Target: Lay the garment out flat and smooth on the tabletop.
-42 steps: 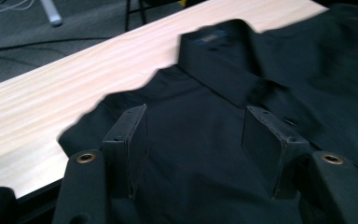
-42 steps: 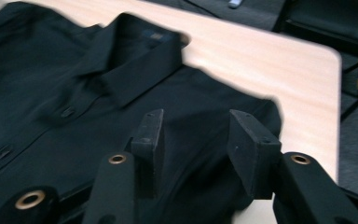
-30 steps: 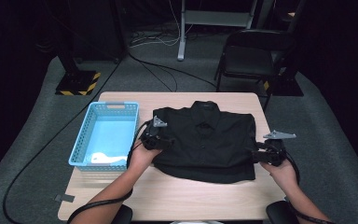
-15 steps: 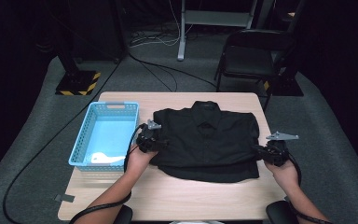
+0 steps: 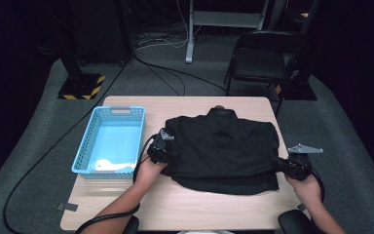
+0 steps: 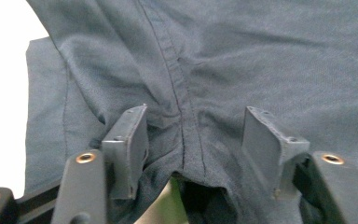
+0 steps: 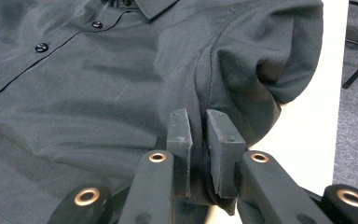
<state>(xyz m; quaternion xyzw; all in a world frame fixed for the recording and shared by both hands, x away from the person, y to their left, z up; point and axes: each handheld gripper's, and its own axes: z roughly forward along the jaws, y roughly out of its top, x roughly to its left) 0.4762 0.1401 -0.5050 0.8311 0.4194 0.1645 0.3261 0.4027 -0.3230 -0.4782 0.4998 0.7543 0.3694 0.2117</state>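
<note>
A black button-up shirt (image 5: 224, 151) lies flat on the wooden table (image 5: 199, 209), collar away from me. My left gripper (image 5: 168, 158) sits low on the shirt's left side. In the left gripper view, a bunched seam of the shirt (image 6: 242, 56) lies between the jaws of the left gripper (image 6: 193, 116). Those jaws have just been closing, and the pads still stand apart. My right gripper (image 5: 281, 165) is at the shirt's right edge. It (image 7: 198, 116) has just closed and is shut on a fold of the shirt (image 7: 98, 93) near the sleeve seam.
A light blue plastic basket (image 5: 119, 108) stands on the table left of the shirt, with something white (image 5: 109, 165) in its near end. The table's right edge runs close beside my right hand. A black chair (image 5: 263, 63) and cables are on the floor beyond.
The left hand has sunk a little onto the shirt. The right hand has shifted slightly toward the table's right edge and toward me.
</note>
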